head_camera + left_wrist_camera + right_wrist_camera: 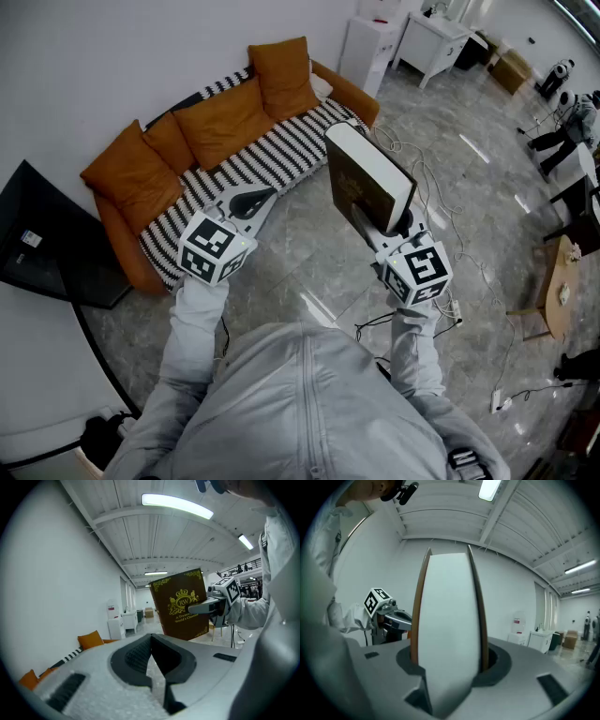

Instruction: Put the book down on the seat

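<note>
A thick book [361, 183] with a brown, gold-printed cover and white page edges stands upright over the floor, in front of the sofa. My right gripper [380, 225] is shut on its lower part. In the right gripper view the book [447, 620] fills the gap between the jaws. In the left gripper view its cover [180, 604] shows ahead. My left gripper [251, 200] hangs near the sofa's front edge, shut and empty, its jaws meeting at the tips [151, 639]. The sofa seat [262, 155] has a black-and-white striped cover.
Orange cushions [225, 117] line the sofa's back. A black panel [37, 244] leans at the left wall. A white cabinet [370, 42] and a white desk [436, 37] stand beyond the sofa. Cables [441, 216] trail over the grey floor; a wooden table [562, 281] is at right.
</note>
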`<state>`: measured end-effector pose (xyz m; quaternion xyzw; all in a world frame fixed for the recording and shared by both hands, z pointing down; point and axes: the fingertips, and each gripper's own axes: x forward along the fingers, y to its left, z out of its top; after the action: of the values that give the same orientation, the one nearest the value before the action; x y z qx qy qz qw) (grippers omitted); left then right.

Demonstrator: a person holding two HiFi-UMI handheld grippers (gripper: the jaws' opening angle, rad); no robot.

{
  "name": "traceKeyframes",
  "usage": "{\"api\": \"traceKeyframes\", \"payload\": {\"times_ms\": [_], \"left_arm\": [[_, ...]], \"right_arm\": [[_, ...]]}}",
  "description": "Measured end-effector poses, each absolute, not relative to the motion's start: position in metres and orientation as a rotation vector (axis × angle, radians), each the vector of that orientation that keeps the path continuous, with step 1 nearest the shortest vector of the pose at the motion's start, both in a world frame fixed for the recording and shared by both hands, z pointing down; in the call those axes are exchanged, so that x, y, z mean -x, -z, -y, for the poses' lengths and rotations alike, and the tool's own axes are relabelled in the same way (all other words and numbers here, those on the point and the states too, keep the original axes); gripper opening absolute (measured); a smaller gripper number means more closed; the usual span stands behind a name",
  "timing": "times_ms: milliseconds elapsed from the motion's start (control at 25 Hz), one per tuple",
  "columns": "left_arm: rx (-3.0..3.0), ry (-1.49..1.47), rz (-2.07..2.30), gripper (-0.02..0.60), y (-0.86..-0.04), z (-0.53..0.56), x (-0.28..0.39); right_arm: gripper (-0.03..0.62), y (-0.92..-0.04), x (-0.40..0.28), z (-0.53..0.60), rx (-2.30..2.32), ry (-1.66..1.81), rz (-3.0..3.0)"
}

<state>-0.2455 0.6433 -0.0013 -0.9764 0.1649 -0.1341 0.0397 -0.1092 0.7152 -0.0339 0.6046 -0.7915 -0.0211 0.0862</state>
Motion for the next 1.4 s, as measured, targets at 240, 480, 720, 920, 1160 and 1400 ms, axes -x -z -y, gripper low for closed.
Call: {"api": "traceKeyframes", "payload": {"times_ms": [240, 480, 720, 920, 1160, 1400], "left_arm": [[2.989, 0.322, -0.472, 0.025, 0.008, -0.651, 0.240], [2.949, 0.342, -0.441, 0.025, 0.008, -0.664, 0.228], [2.956, 0.301, -0.531, 0.025, 0.006, -0.673, 0.219], [2.923, 0.344, -0.618, 0.025, -0.007, -0.689, 0.207], [2.919, 0.357, -0.642, 0.025, -0.014, -0.701, 0.197], [2.903, 0.357, -0.675, 0.025, -0.009, -0.697, 0.191]], "right_arm": [[0.235, 0.034, 0.100, -0.721, -1.825, 0.035, 2.403], [0.235, 0.030, 0.087, -0.731, -1.836, 0.011, 2.410], [0.235, 0.021, 0.072, -0.743, -1.806, 0.001, 2.440], [0.233, 0.011, 0.053, -0.762, -1.800, -0.071, 2.501], [0.233, -0.003, 0.030, -0.777, -1.816, -0.108, 2.483], [0.233, -0.006, 0.016, -0.776, -1.834, -0.103, 2.456]]}}
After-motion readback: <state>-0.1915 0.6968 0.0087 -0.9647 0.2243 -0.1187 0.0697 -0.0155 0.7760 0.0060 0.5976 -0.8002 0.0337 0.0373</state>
